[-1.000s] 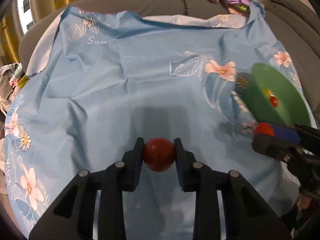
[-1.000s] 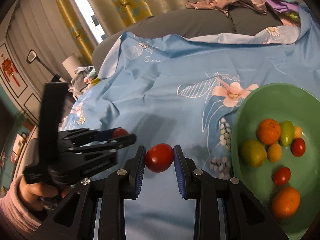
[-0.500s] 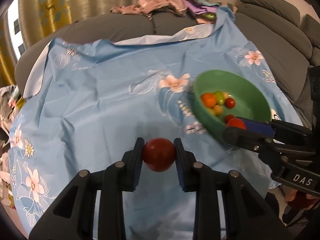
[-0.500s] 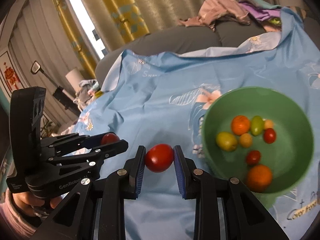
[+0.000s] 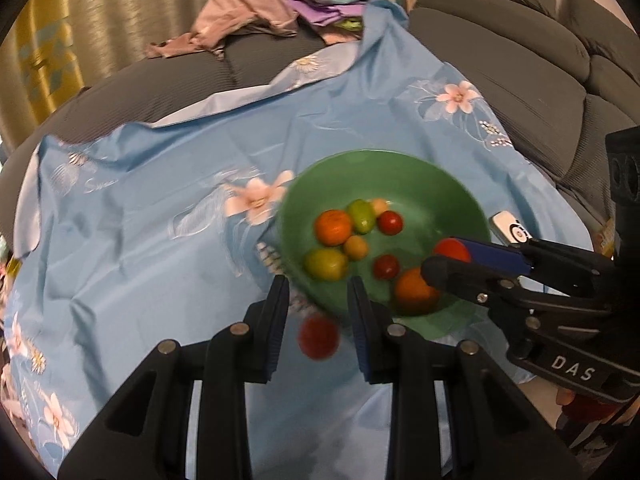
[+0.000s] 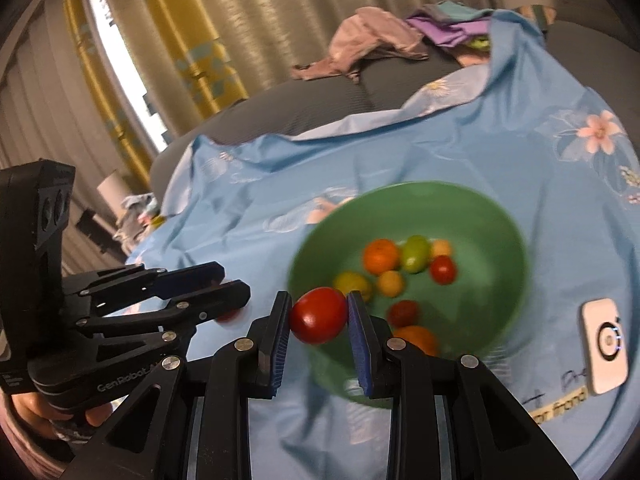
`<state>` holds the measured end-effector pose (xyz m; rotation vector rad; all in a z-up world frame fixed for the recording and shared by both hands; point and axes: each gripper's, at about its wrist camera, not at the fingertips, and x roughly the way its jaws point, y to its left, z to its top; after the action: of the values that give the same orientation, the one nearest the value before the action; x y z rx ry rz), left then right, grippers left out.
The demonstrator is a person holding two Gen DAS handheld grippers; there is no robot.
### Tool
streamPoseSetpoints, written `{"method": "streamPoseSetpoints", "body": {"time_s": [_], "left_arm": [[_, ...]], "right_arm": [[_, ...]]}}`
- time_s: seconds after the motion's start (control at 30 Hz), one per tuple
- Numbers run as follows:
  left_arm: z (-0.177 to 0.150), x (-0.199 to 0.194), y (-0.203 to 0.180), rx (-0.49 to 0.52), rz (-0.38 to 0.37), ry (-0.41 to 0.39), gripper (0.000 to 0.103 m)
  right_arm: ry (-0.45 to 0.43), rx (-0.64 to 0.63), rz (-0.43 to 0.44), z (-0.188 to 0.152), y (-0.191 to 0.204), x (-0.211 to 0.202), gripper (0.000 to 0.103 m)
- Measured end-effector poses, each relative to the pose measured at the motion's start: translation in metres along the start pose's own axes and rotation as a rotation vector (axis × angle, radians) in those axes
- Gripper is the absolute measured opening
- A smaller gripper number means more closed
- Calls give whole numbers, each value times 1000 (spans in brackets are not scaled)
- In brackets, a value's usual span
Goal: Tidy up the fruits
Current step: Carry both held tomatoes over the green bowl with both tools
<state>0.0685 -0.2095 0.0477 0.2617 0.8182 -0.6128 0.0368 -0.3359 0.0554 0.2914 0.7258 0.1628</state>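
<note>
A green bowl (image 5: 452,188) (image 6: 516,240) on the blue flowered cloth (image 5: 140,220) holds several small fruits, red, orange, yellow and green. My right gripper (image 6: 319,312) is shut on a red tomato (image 6: 319,315) above the bowl's near rim. From the left wrist view it (image 5: 440,258) reaches over the bowl's right side with that tomato (image 5: 452,249). My left gripper (image 5: 318,292) (image 6: 236,282) hovers just left of the bowl, its jaws narrow with nothing pressed between them. A second red tomato (image 5: 319,338) (image 6: 226,315) shows blurred and small below its fingers, over the cloth.
A white device (image 6: 604,346) (image 5: 510,229) lies on the cloth right of the bowl. Crumpled clothes (image 5: 248,16) are piled on the grey sofa (image 5: 520,52) behind. Curtains and a window stand at the far left. A hand (image 6: 48,412) grips the left tool.
Both grippers swung toward the bowl, which now sits close ahead. The tomato that my left gripper held has come out of its pads and dropped below them. The right still holds its tomato.
</note>
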Motion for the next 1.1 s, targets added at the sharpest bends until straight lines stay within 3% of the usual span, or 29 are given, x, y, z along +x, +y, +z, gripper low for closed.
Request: {"method": "streamPoseSetpoints", "body": {"time_s": [0.23, 0.4, 0.53, 0.7, 0.87, 0.97, 1.1], "left_arm": [[16, 31, -10, 15, -23, 31, 30], [12, 31, 23, -58, -32, 30, 33], [-24, 16, 78, -129, 91, 38, 52], [-82, 4, 141, -208, 217, 146, 55], [-118, 3, 155, -206, 234, 214, 54], [-129, 10, 150, -206, 214, 233, 54], [-138, 22, 151, -197, 244, 255, 48]], "right_arm": [[10, 12, -56, 8, -24, 9, 30], [13, 19, -43, 8, -30, 13, 30], [33, -10, 40, 5, -15, 20, 30], [89, -80, 177, -5, 28, 42, 30], [166, -145, 277, -23, 71, 71, 30], [204, -167, 297, -32, 86, 83, 30], [229, -179, 300, -37, 92, 88, 30]]}}
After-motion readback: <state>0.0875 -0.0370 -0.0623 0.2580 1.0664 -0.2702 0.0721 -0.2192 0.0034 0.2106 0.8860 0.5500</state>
